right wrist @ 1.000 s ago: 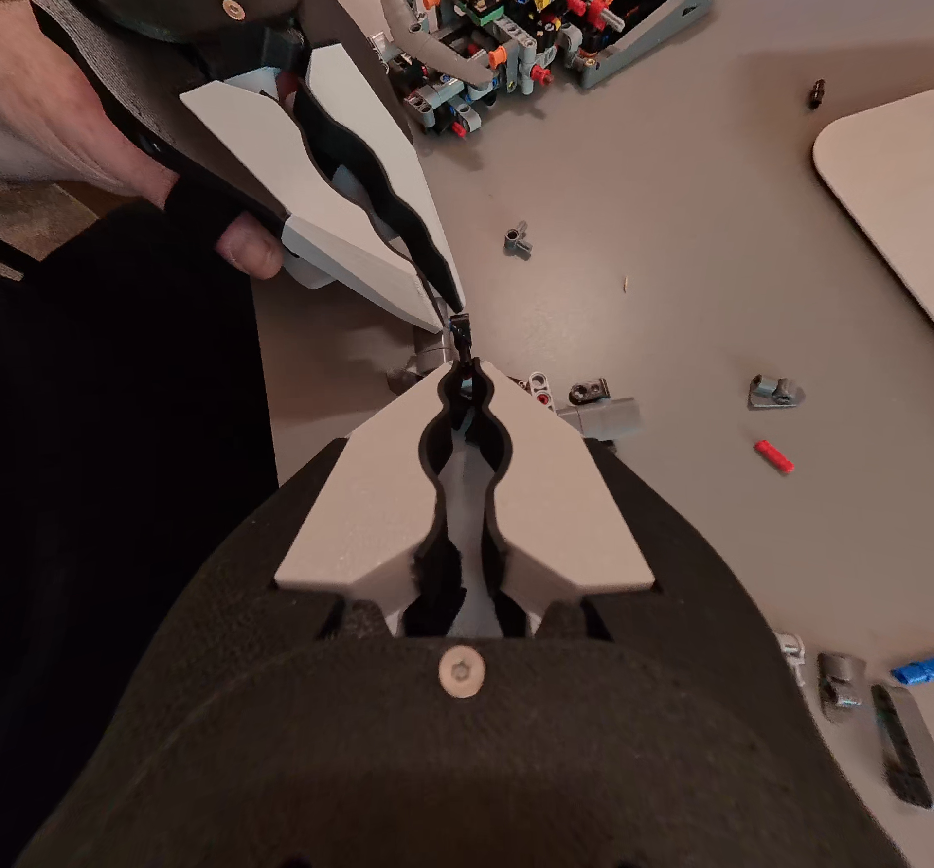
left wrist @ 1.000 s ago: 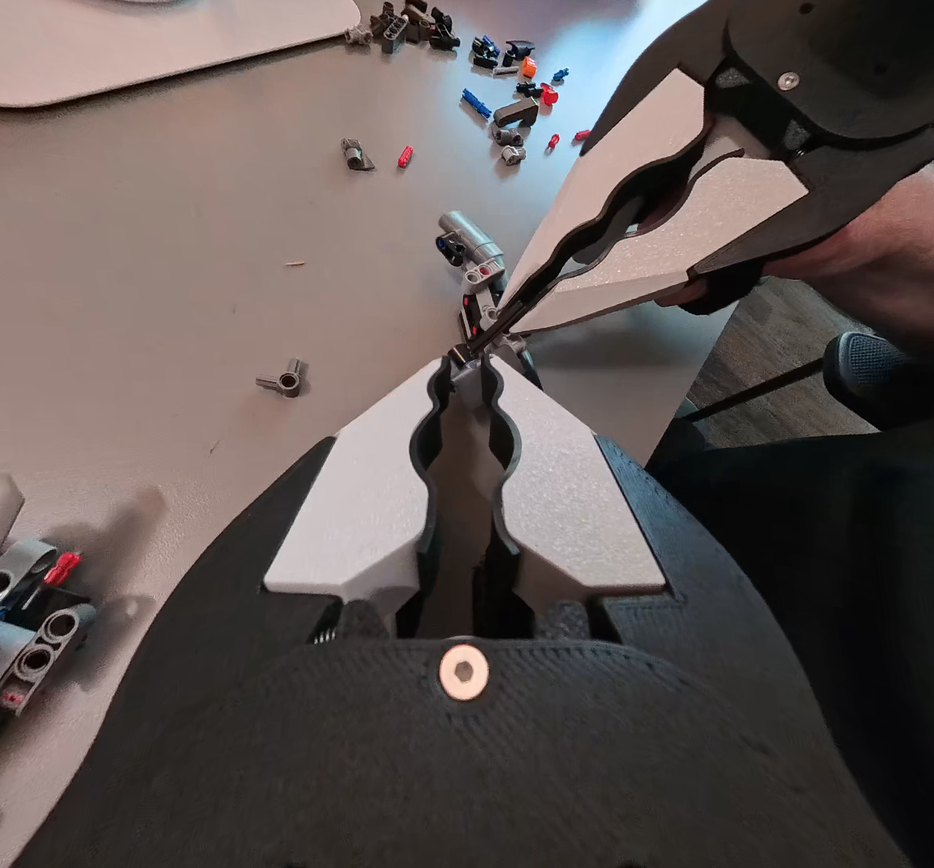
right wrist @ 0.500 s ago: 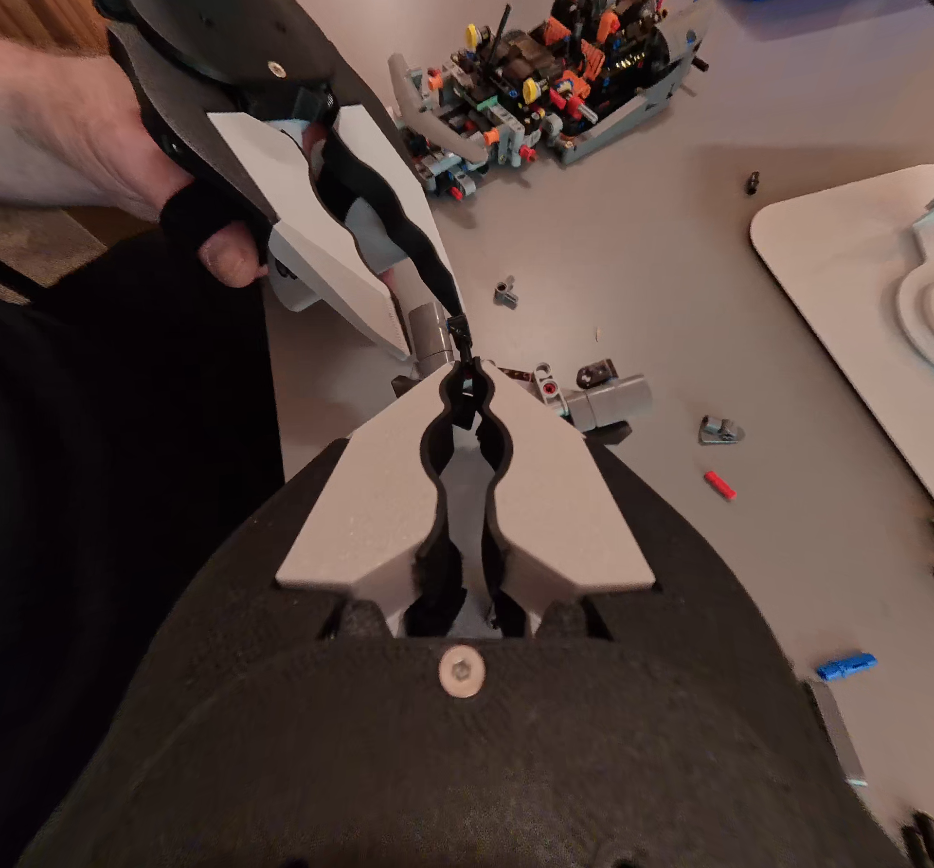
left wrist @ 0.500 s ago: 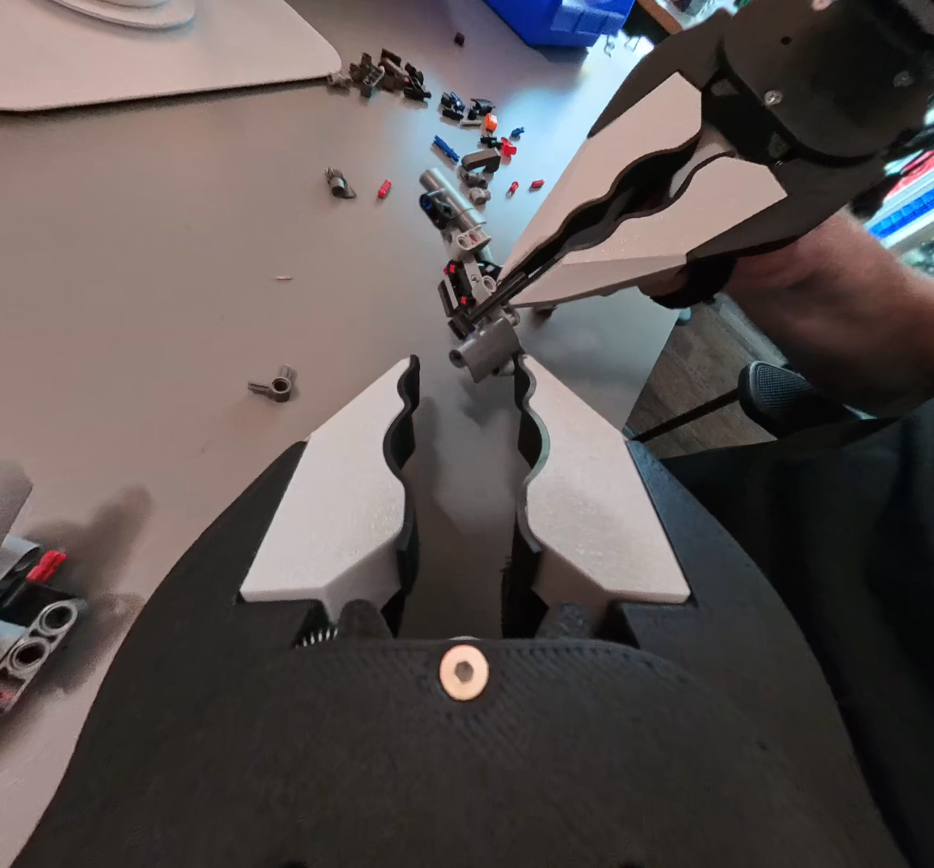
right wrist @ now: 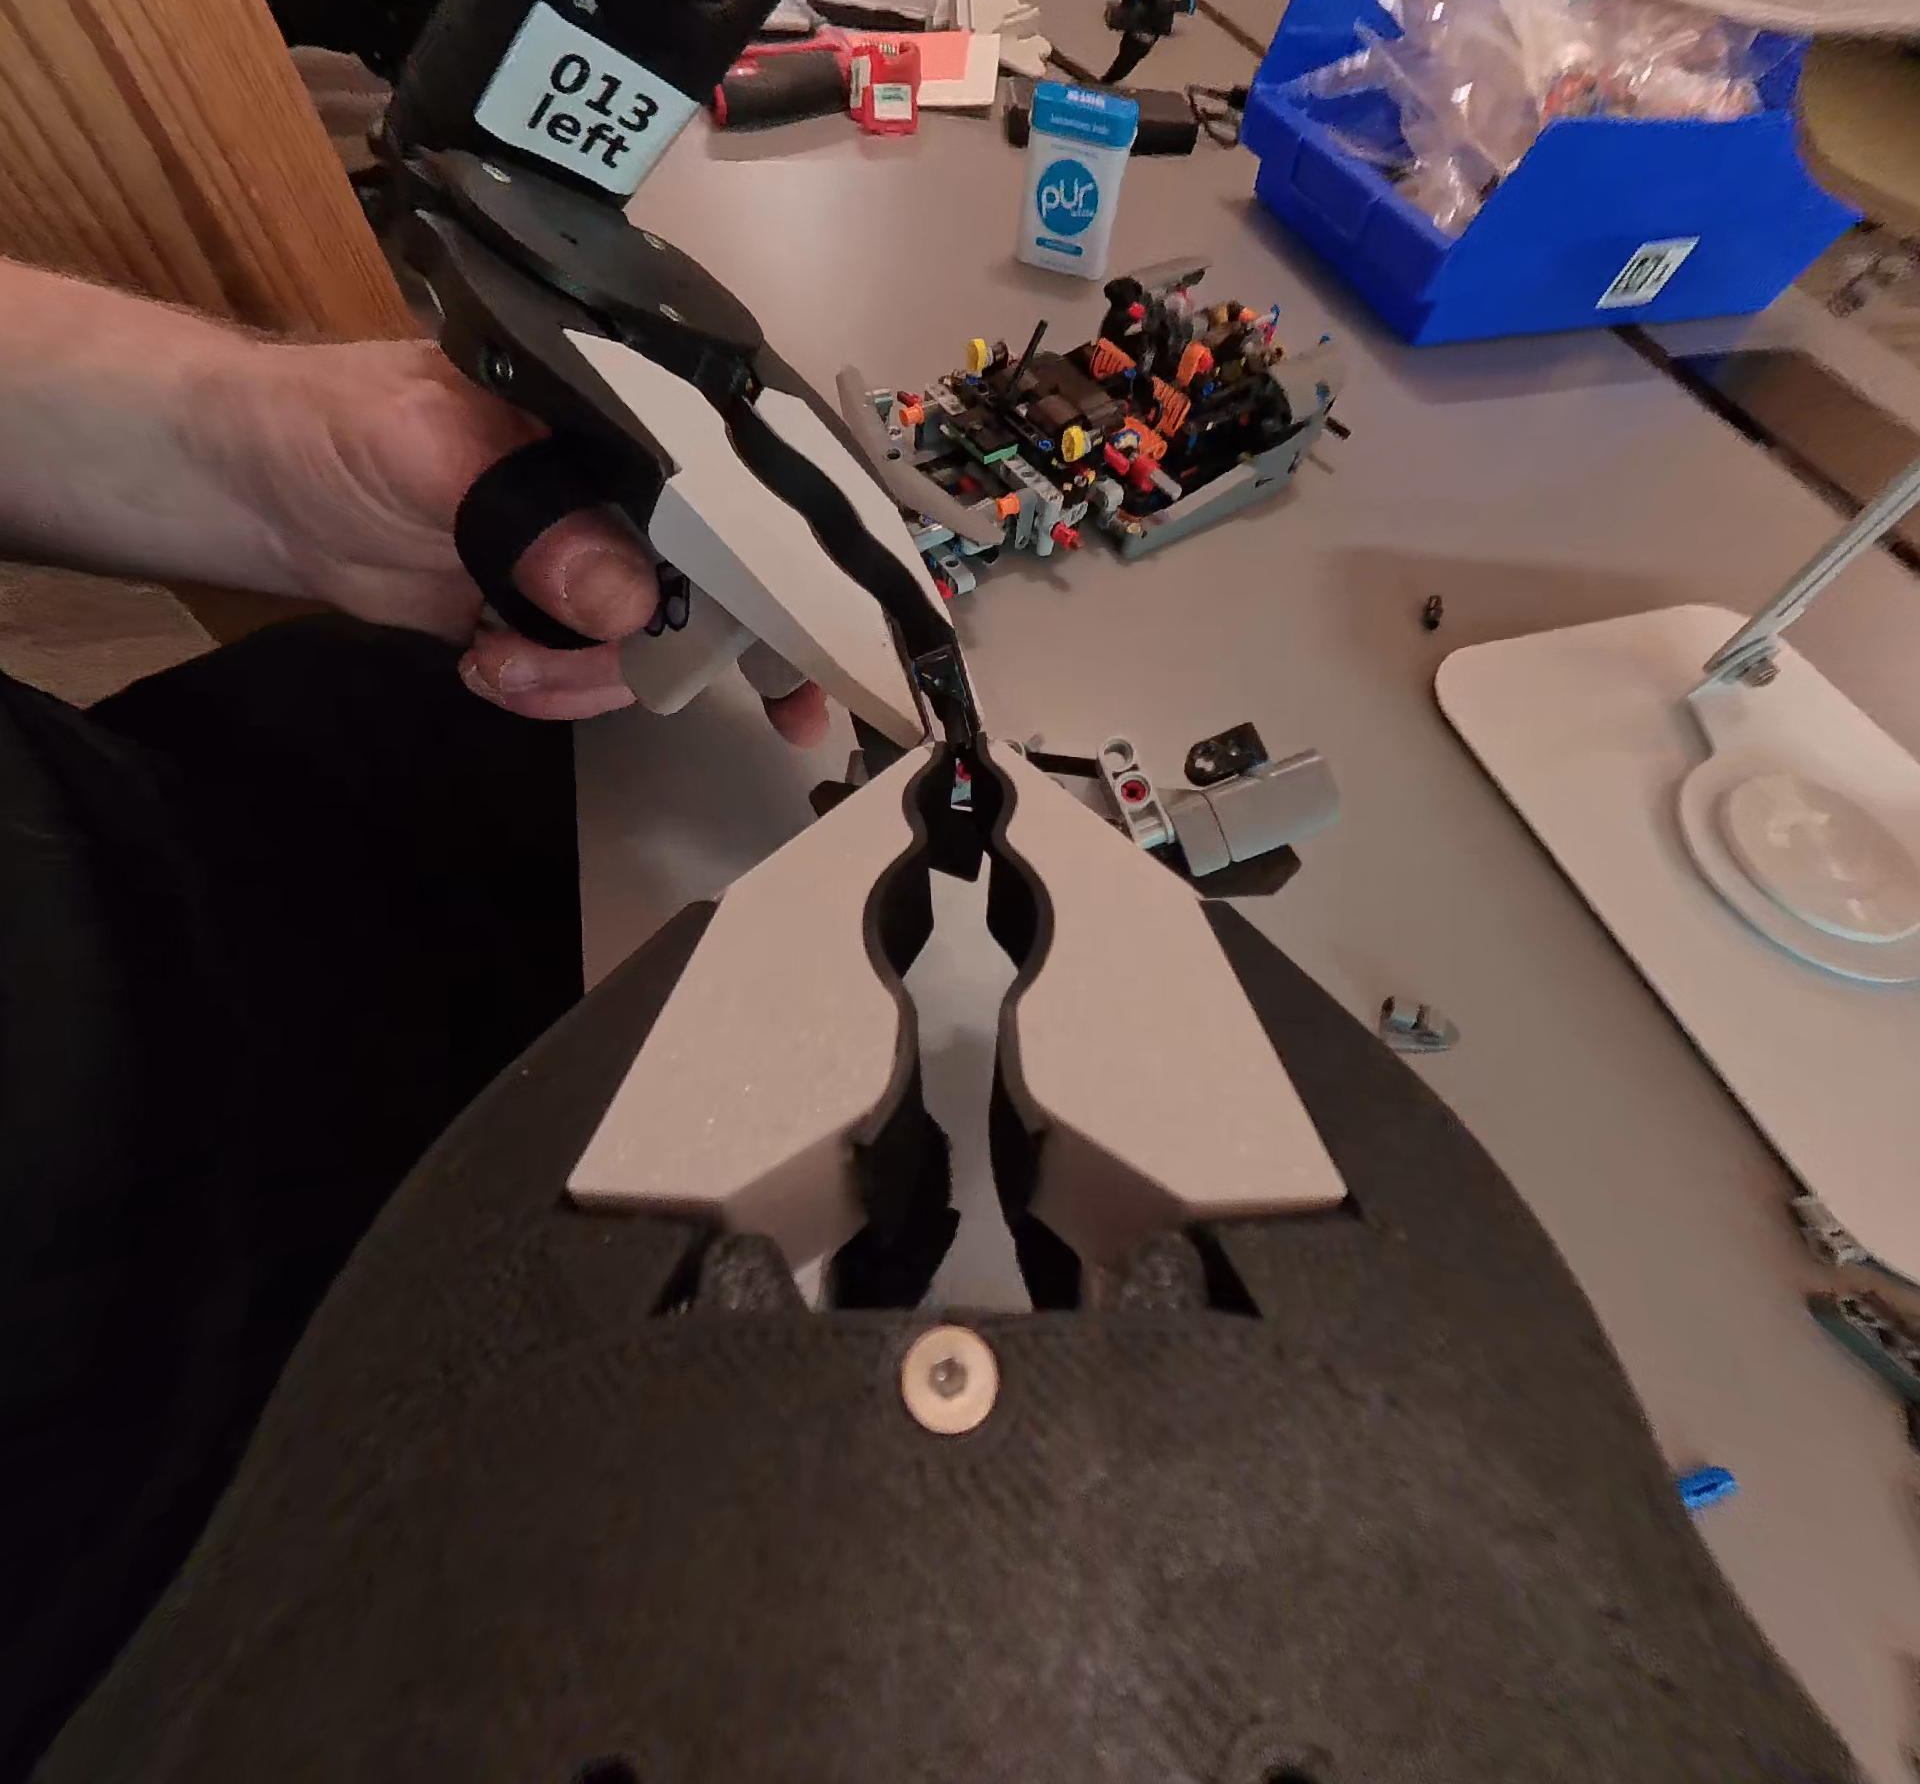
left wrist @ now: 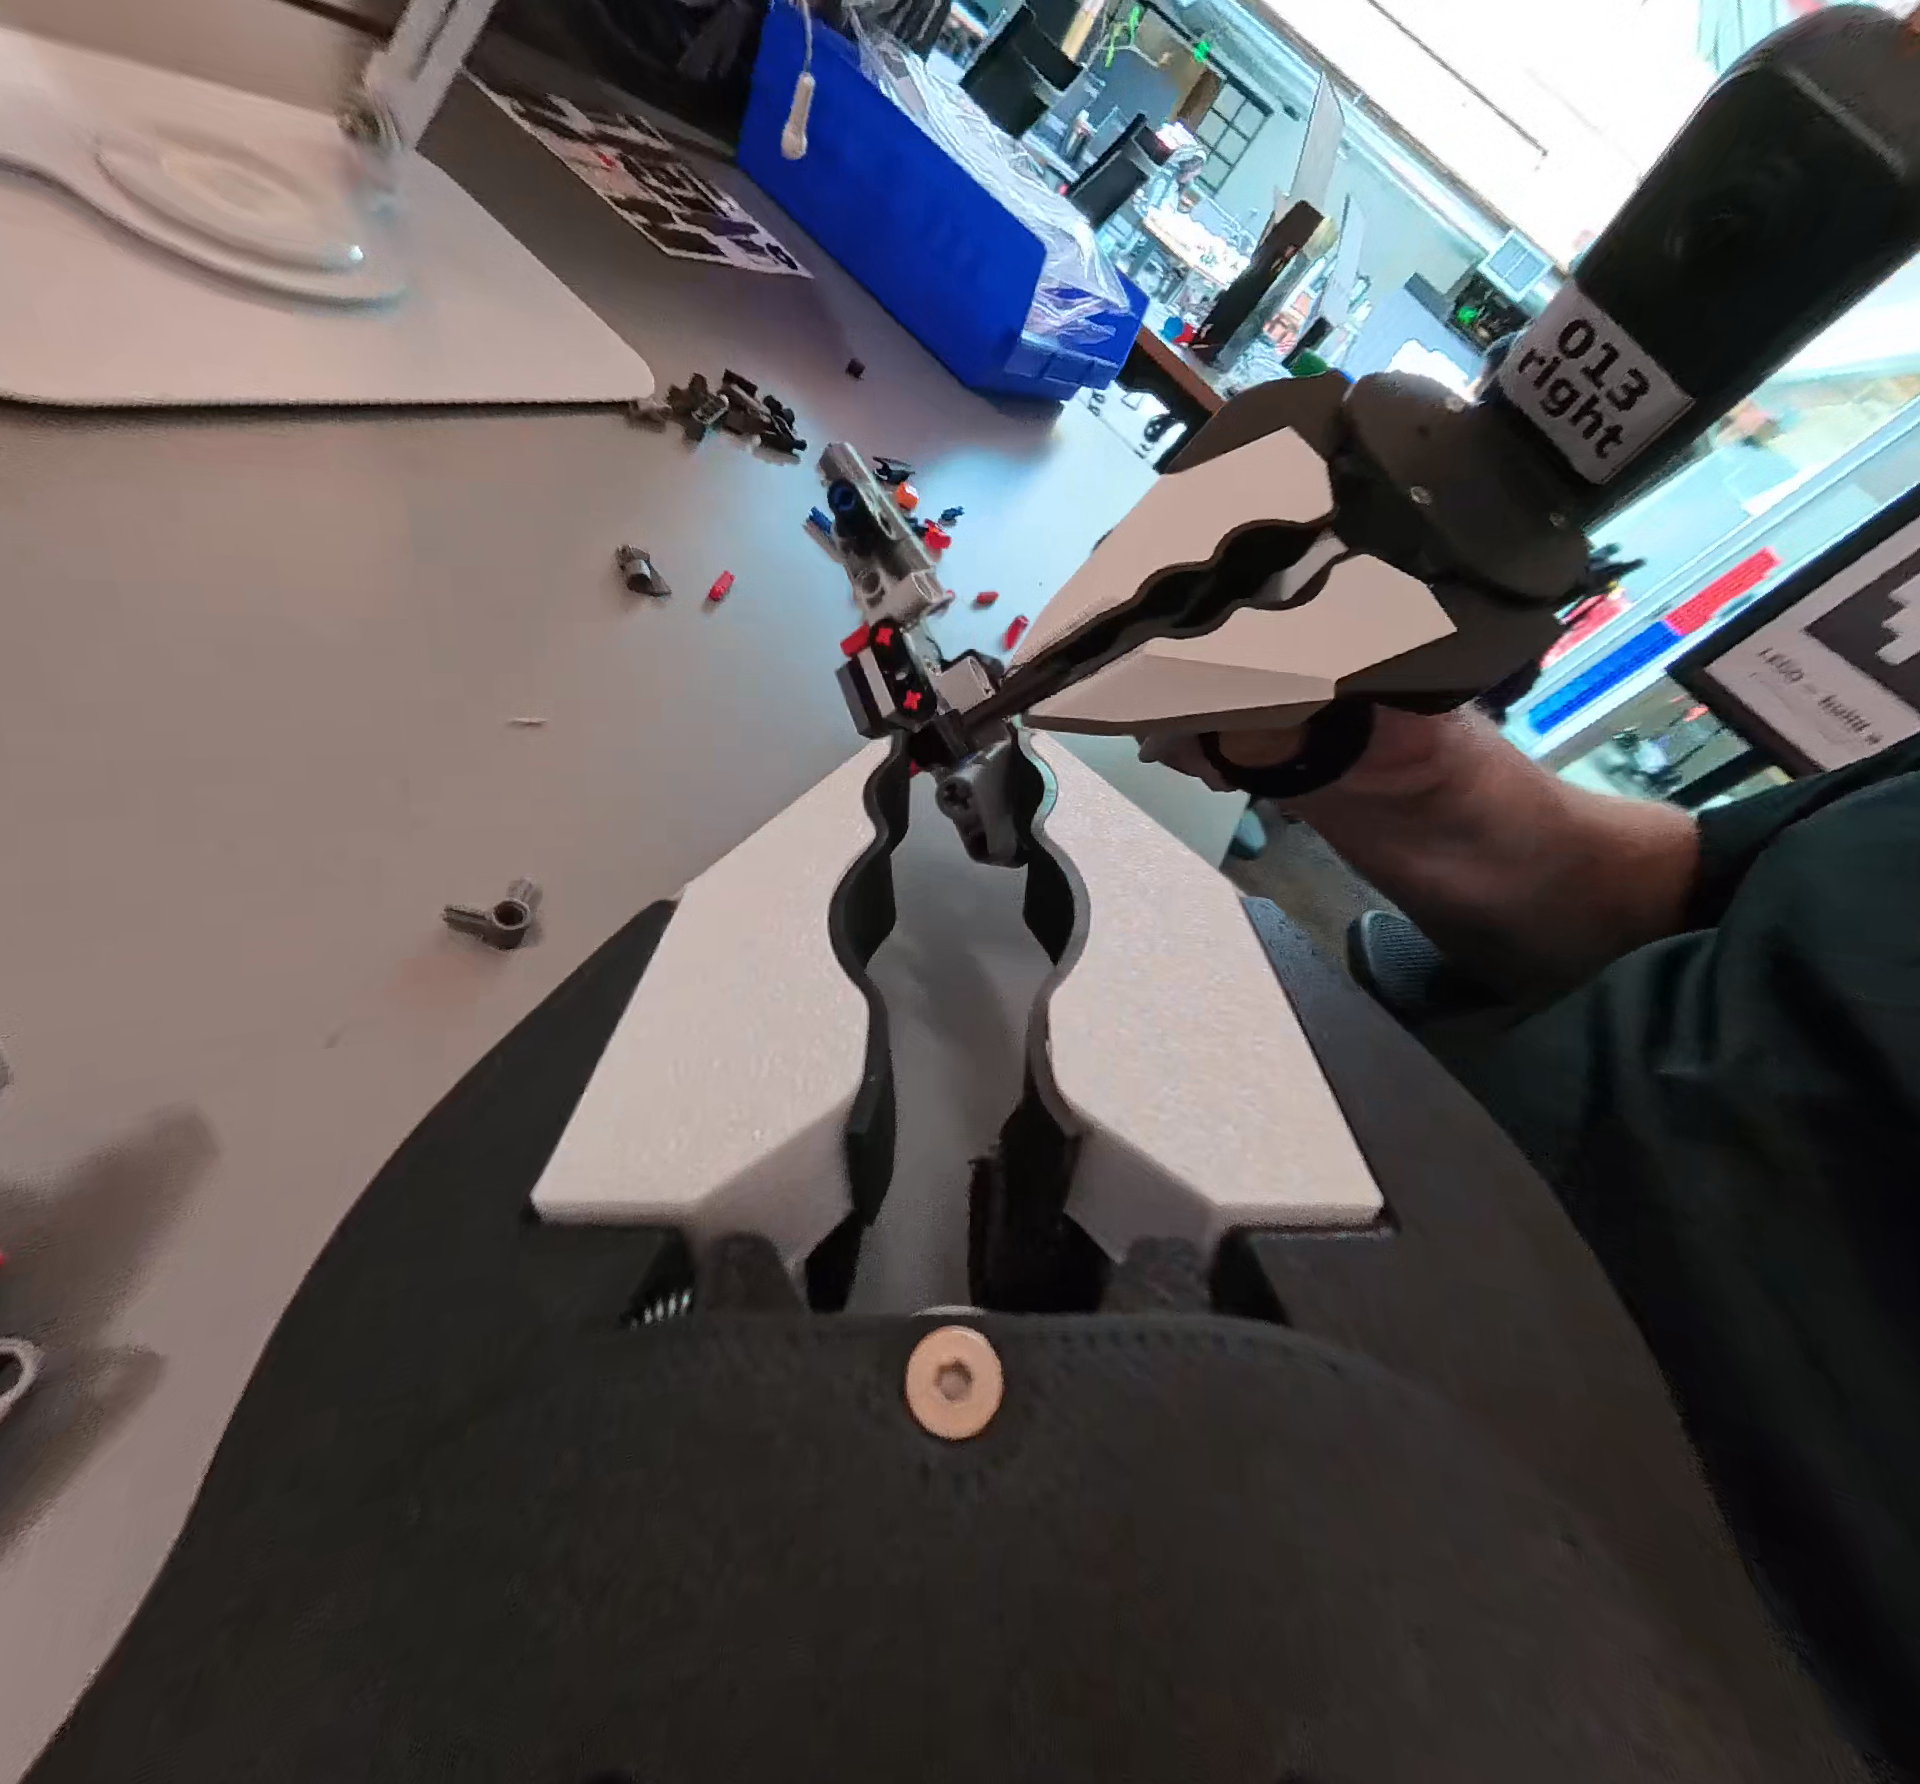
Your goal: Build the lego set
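A small lego sub-assembly (left wrist: 894, 591) of grey and black beams with red pins is held between both grippers above the table edge. My left gripper (left wrist: 961, 763) is shut on its near end, a grey connector and black part sitting between the fingertips. My right gripper (right wrist: 966, 763) is shut on a black part of the same sub-assembly (right wrist: 1236, 799), whose grey end sticks out to the right. The right gripper (left wrist: 987, 706) comes in from the right in the left wrist view. The left gripper (right wrist: 940, 695) comes in from the upper left in the right wrist view. The large lego model (right wrist: 1091, 435) stands on the table behind.
A blue bin (right wrist: 1538, 207) of bagged parts stands at the back. A white mat (right wrist: 1558, 799) lies to the right. Loose pieces (left wrist: 727, 409) are scattered on the grey table, with a grey connector (left wrist: 499, 913) alone nearer. A small blue-and-white container (right wrist: 1075, 186) stands behind the model. Both grippers' tips are close together, under 4 cm apart. Both grippers' tips are roughly 20 cm from the large lego model (right wrist: 1091, 435).
My left gripper opened, then closed again on the sub-assembly's near end. Both grippers tilted up and lifted the sub-assembly. The right gripper stayed shut on it.
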The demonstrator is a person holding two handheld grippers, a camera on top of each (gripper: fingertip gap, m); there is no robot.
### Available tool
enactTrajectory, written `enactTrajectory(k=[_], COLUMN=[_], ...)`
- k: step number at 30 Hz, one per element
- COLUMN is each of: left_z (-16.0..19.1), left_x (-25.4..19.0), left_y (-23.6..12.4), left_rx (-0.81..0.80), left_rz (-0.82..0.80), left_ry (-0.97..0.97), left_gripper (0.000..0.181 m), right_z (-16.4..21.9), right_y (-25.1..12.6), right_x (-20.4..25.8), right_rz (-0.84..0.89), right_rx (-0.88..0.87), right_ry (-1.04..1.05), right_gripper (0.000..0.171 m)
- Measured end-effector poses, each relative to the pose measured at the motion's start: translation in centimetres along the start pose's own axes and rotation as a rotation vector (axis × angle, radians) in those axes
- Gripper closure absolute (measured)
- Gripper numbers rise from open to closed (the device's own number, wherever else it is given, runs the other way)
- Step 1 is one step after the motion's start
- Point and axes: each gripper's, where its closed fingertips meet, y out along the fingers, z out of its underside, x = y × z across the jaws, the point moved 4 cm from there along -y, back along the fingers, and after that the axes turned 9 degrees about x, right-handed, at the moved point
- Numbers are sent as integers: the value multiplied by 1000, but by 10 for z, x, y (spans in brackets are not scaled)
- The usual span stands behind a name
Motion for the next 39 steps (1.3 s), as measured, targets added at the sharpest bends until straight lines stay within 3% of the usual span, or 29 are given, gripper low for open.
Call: enactTrajectory(k=[6, 12, 20, 27, 29, 39], left_z=[-5, -11, -13, -13, -14, -16], left_x=[-9, -16, -16, -16, -15, -14], left_y=[-4, -7, -5, -7, -9, -8], left_rx=[-48, -90, -134, -146, -155, -145], left_rz=[-184, -320, -270, -232, -235, -297], left_ry=[278, 475, 430, 427, 420, 414], left_gripper=[170, 172, 172, 174, 174, 175], right_z=[-11, -15, -23, -23, -24, -25], right_y=[-6, -9, -12, -17, -20, -16], right_x=[10, 15, 19, 16, 17, 20], right_rz=[131, 142, 277, 93, 80, 238], right_rx=[-23, -65, 20, -69, -87, -23], right_ry=[-175, -170, -259, -79, -71, -124], right_gripper=[170, 169, 170, 158, 167, 170])
